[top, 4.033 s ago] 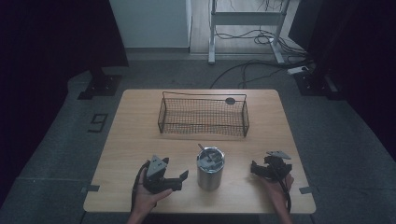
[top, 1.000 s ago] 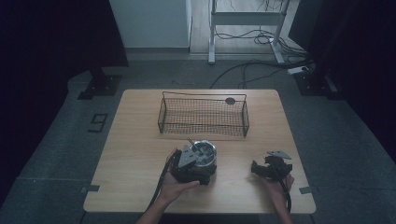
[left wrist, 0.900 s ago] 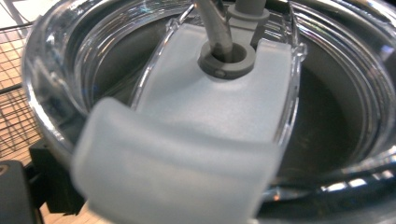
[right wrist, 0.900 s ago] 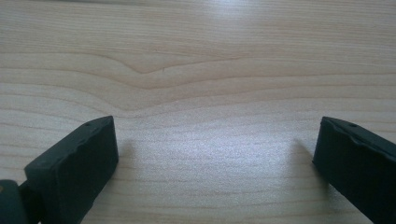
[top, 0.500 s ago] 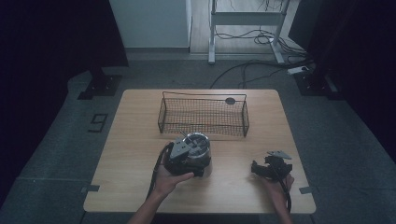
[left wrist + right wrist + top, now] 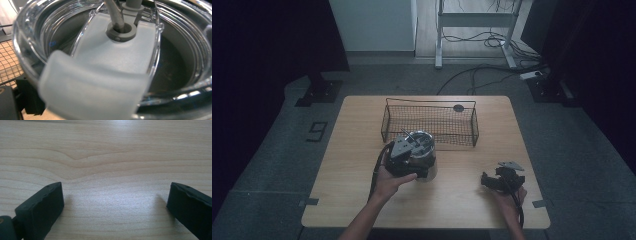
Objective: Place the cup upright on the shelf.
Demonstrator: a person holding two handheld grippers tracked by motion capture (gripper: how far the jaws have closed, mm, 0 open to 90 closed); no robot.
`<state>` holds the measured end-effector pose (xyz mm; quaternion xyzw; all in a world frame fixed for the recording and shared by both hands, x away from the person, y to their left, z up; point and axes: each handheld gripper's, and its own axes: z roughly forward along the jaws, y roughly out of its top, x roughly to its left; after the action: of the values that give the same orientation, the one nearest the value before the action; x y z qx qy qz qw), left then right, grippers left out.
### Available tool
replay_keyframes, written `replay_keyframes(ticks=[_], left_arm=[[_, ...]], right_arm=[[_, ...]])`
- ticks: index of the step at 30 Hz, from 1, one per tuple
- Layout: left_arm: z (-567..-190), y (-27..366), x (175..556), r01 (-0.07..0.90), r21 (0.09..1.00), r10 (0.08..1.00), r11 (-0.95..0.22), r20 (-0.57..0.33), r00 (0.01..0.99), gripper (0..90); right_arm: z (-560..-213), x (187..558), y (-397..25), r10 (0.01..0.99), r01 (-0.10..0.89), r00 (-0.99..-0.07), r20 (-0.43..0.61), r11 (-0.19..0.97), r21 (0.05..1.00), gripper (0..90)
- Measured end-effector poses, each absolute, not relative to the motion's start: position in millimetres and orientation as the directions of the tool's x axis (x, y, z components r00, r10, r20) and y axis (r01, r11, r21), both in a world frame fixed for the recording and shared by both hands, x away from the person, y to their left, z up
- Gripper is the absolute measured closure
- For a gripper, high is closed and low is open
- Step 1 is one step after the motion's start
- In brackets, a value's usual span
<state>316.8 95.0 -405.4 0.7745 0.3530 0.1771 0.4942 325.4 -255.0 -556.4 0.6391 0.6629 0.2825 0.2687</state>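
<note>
Left gripper [image 6: 408, 154] is seen in the high view pressed against the near-left side of a metal tumbler [image 6: 426, 159], carried by the person's left hand [image 6: 389, 180]. Whether its jaws are closed on the tumbler cannot be told from the pictures. The tumbler stands upright on the wooden table [image 6: 362, 150], just in front of a black wire basket [image 6: 430, 122], near the basket's left end. A clear lid [image 6: 175, 62] with a frosted sliding tab [image 6: 110, 57] is shown at very close range in the left gripper view, and a grey straw [image 6: 115, 13] is seen passing through a round hole in that tab. A small dark round object [image 6: 458, 108] is seen at the basket's far rim. Right gripper [image 6: 503, 179] is rested on the table near its front right corner, well apart from the tumbler, under the right hand [image 6: 511, 199]. In the right gripper view its two black jaws are spread wide apart over bare wood, with nothing held between them.
</note>
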Motion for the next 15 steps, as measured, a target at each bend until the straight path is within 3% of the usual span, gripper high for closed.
replay_keyframes(ticks=[15], left_arm=[[-399.4,89.4,332.4,0.375,0.889,0.736,-0.261,-0.068,0.674,4.0]], right_arm=[[-556.4,325.3,-255.1,0.999,0.696,-0.037,0.005,0.022,0.718,0.8]])
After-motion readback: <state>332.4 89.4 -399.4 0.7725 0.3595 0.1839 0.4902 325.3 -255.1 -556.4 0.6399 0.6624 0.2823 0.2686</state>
